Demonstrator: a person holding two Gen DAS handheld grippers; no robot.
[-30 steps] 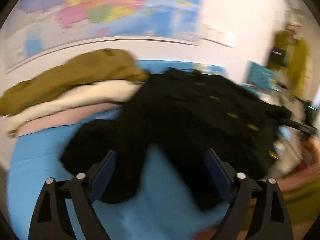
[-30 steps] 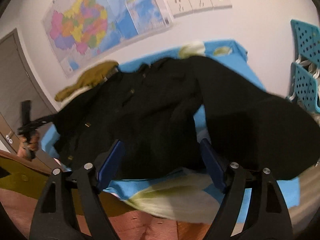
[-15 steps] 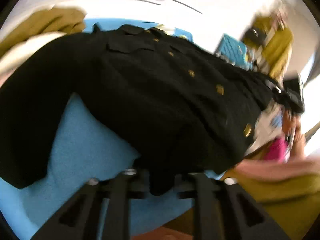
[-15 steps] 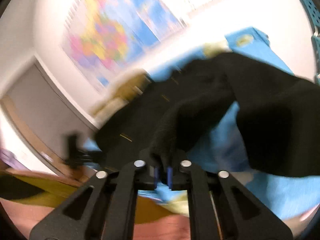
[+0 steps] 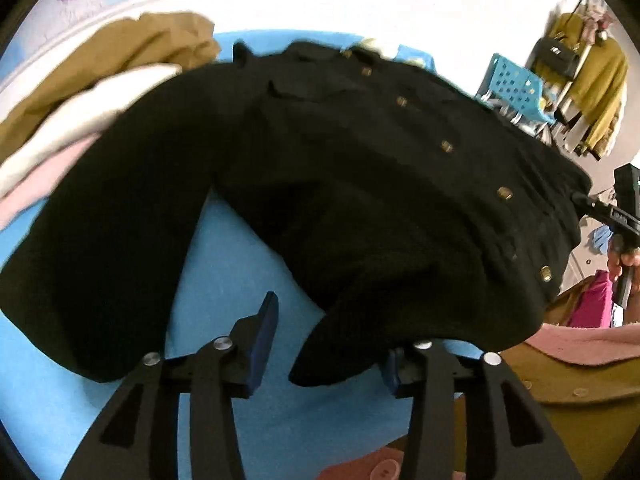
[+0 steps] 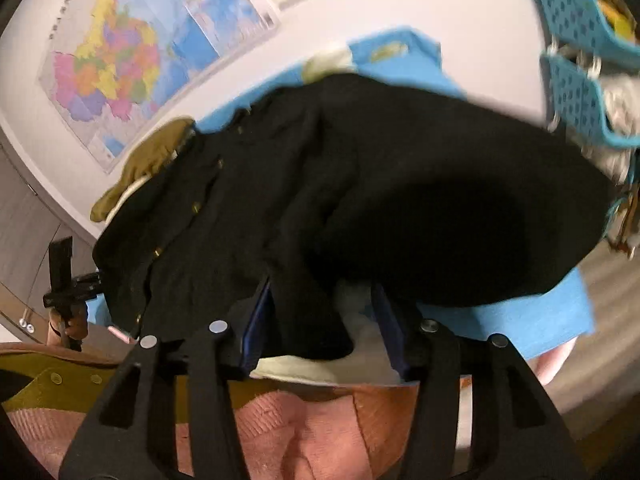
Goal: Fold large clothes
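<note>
Both tongs reopening, black coat (image 5: 360, 184) hem between them

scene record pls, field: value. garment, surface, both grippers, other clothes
garment: black buttoned coat, spread face up, gold buttons showing
surface: blue cloth-covered table
left gripper: jaws opening, coat hem corner between them, pads not pressing
right gripper: jaws opening, hem fold between them, pads look apart
other clothes: stack of folded olive, cream and pink garments at the far left, beside the coat sleeve
</note>
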